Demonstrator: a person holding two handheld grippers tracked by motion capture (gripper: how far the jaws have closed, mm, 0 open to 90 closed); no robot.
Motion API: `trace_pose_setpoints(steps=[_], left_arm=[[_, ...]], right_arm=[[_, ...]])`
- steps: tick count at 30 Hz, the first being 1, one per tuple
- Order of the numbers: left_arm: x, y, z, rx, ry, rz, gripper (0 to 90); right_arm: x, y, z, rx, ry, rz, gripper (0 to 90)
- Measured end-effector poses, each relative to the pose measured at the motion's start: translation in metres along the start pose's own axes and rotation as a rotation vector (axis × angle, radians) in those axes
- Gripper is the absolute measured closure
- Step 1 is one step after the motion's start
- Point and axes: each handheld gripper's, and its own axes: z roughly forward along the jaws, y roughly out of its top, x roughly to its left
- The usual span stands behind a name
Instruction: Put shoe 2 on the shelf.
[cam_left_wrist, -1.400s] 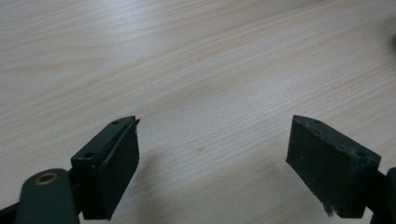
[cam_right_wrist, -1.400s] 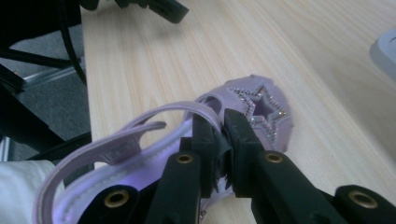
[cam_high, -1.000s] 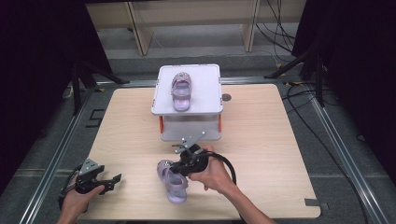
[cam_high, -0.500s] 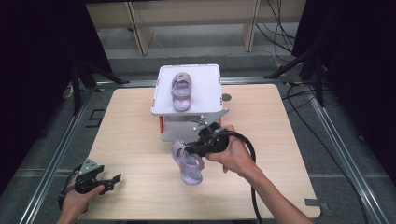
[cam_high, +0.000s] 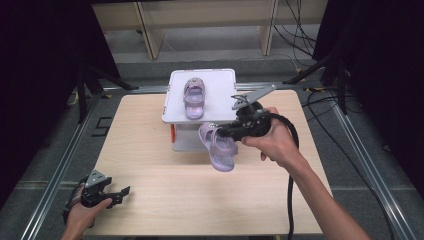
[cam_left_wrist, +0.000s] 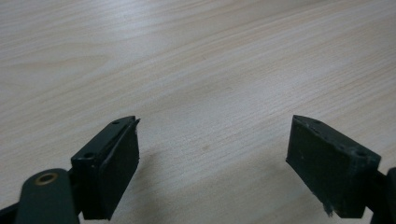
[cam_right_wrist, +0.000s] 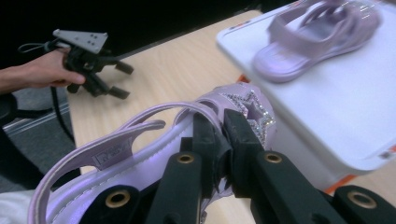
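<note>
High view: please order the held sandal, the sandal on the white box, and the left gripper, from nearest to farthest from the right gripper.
1. The held sandal, clamped in the right gripper, just in front of the white box.
2. The sandal on the white box, resting on its lid, beyond and to the left.
3. The left gripper, at the table's near left corner.
</note>
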Motion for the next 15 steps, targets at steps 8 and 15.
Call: trace_pose_setpoints(steps=[8,15], left_arm=[[0.000,0.000,0.000,0.002,0.001,-0.001,16.3],[0.000,0.000,0.000,0.005,-0.001,-0.003,16.4]], right_arm=[[-0.028,0.016,-0.014,-0.028,-0.058,0.011,84.2],[-0.057,0.030,-0.001,-0.039,-0.100,0.030,84.2]])
